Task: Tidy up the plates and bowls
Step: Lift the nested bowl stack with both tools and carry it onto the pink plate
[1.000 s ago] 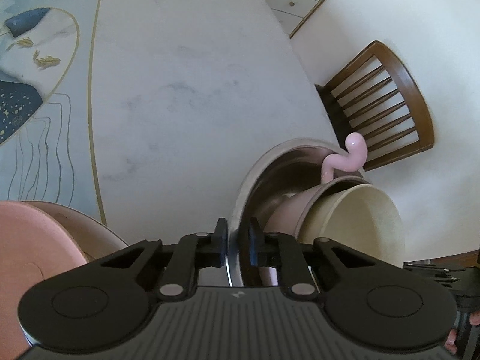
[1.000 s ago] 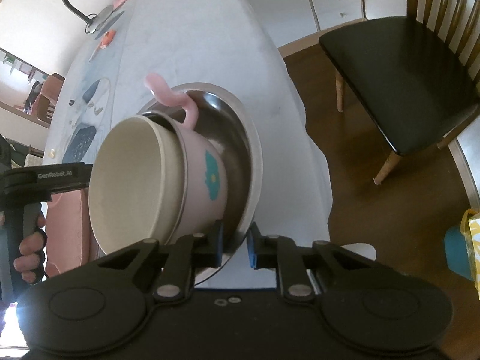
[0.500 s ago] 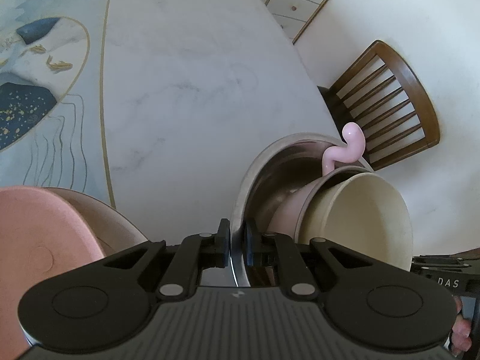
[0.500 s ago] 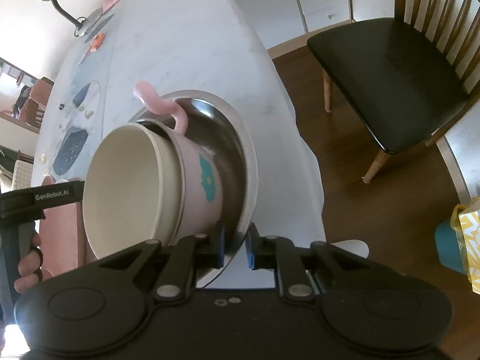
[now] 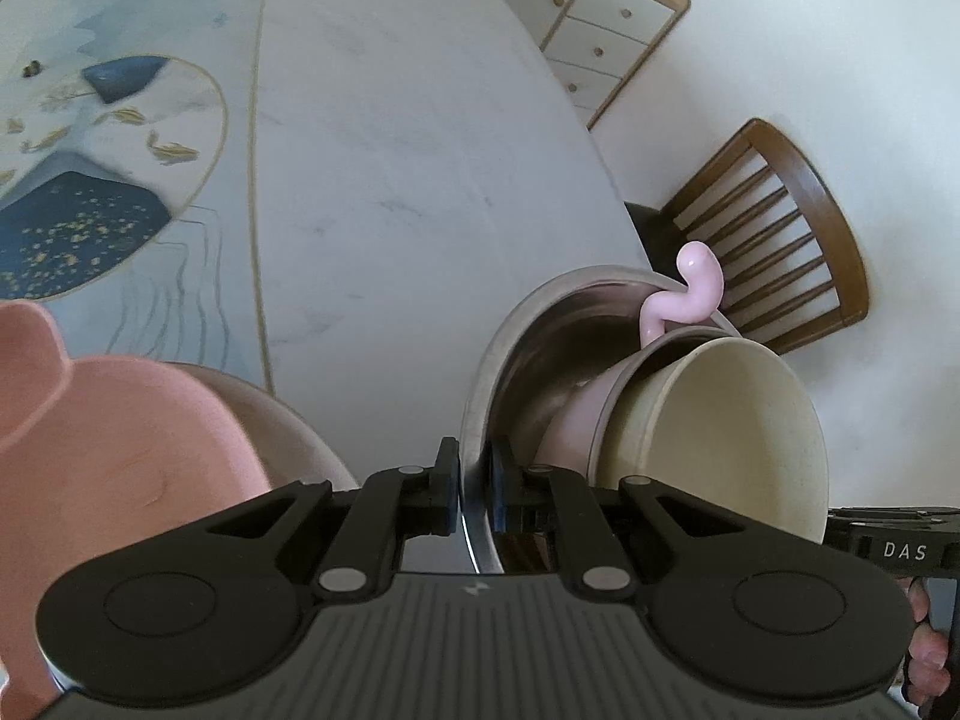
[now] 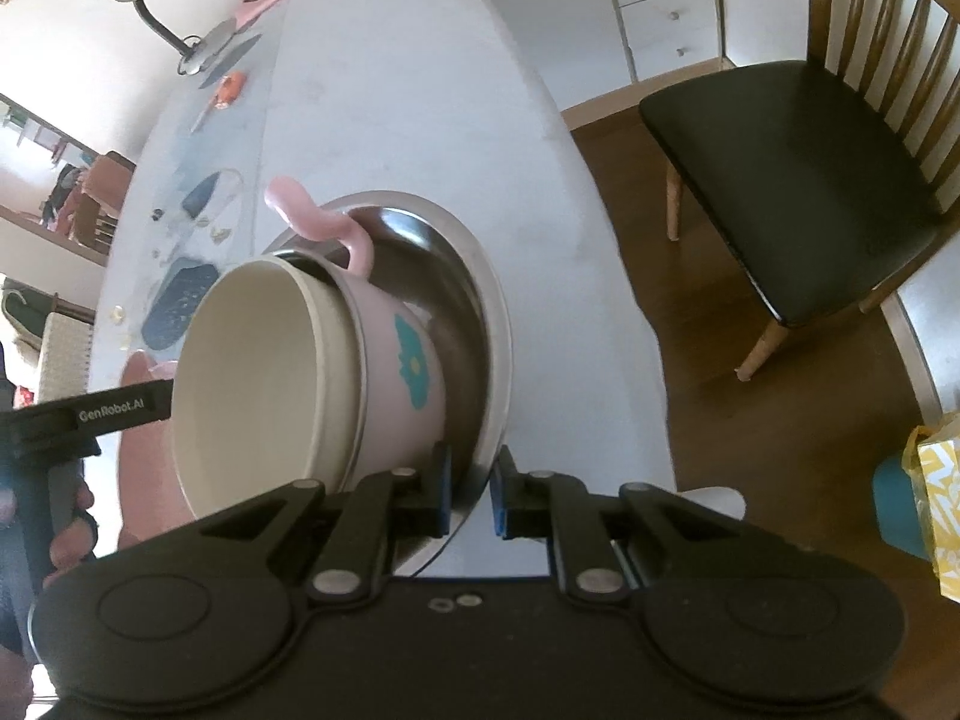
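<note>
A steel bowl (image 5: 480, 372) (image 6: 489, 324) is held above the white table, one gripper on each side of its rim. Inside it sits a pink bowl with a curly handle (image 5: 690, 294) (image 6: 414, 354), and a cream bowl (image 5: 732, 432) (image 6: 252, 378) nests in that. My left gripper (image 5: 474, 495) is shut on the steel rim. My right gripper (image 6: 471, 495) is shut on the opposite rim. A pink plate (image 5: 108, 438) lies on a beige plate (image 5: 300, 426) at the lower left.
The white table (image 5: 390, 150) carries a patterned placemat (image 5: 90, 168). A wooden chair (image 5: 774, 228) (image 6: 810, 180) stands at the table's right. A drawer unit (image 5: 600, 30) is behind. A desk lamp (image 6: 150, 0) and small items sit at the far end.
The bowl stack, held by both grippers, has risen and drawn back a little; more of the far table and the pink plate shows. Both grips are unchanged.
</note>
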